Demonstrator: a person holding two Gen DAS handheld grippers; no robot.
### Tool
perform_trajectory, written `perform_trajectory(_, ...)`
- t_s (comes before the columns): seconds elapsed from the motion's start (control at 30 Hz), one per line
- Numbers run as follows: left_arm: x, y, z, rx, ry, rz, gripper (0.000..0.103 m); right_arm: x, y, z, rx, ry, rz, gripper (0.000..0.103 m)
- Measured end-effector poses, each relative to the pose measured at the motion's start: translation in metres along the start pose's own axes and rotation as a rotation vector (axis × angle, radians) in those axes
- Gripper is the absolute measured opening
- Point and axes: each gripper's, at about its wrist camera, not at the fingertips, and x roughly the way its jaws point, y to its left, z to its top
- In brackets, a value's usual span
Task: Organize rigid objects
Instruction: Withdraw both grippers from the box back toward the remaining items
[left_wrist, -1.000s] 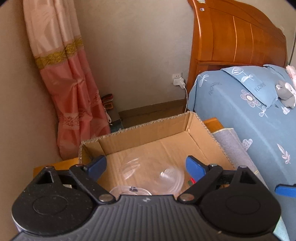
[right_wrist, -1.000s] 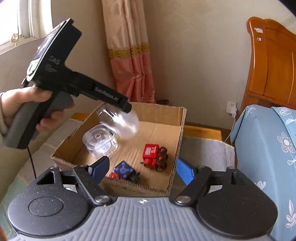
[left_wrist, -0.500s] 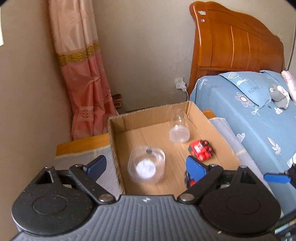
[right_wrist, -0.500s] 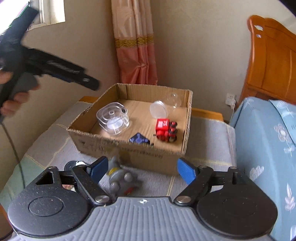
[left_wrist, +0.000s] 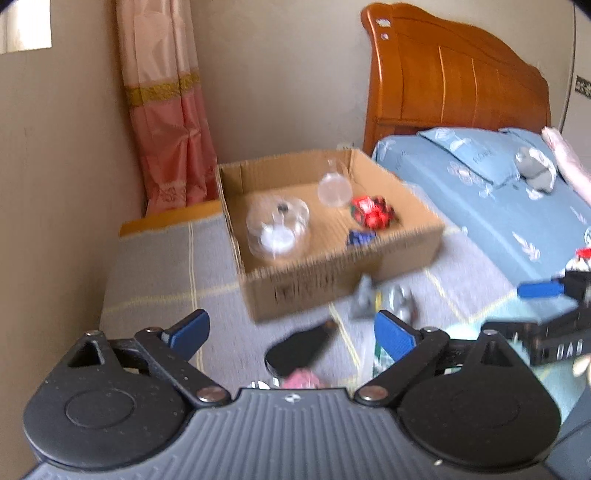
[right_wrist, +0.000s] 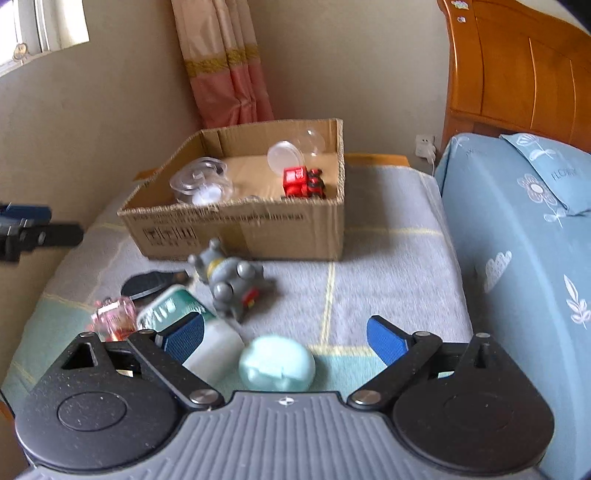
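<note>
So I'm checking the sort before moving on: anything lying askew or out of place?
Yes. The grey toy lies tipped over outside the box, and a clear jar inside lies on its side.

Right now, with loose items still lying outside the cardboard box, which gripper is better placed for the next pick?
Probably right. The right gripper is open just above the mint-green case. The left gripper, also open, faces the black oval object from farther back.
</note>
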Motion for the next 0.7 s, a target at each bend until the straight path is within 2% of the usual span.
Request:
perform_trajectory(0.2, -0.005, -0.013, -0.036, 0.051, -0.002, -0.005, 0.096, 0.005, -0.005, -0.022, 0.006, -0.002, -0.04, 0.097)
perform_trajectory(0.3, -0.011, -0.016, -0.048, 0.058, -0.002, -0.034, 0.096, 0.011, -0.008, -0.035, 0.021, 0.034, -0.041, 0.097)
perform_trajectory(0.43, -0.012, -0.025, -0.061, 0.099, 0.025, -0.04, 0.096, 0.017, -0.011, -0.052, 0.04, 0.067, -0.043, 0.097)
perform_trajectory(0.53, -0.012, -0.03, -0.071, 0.109, 0.047, -0.072, 0.096, 0.02, -0.012, -0.062, 0.037, 0.082, -0.05, 0.097)
perform_trajectory(0.7, -0.001, -0.037, -0.084, 0.098, 0.088, -0.102, 0.096, 0.018, -0.004, -0.072, -0.03, 0.059, -0.076, 0.098)
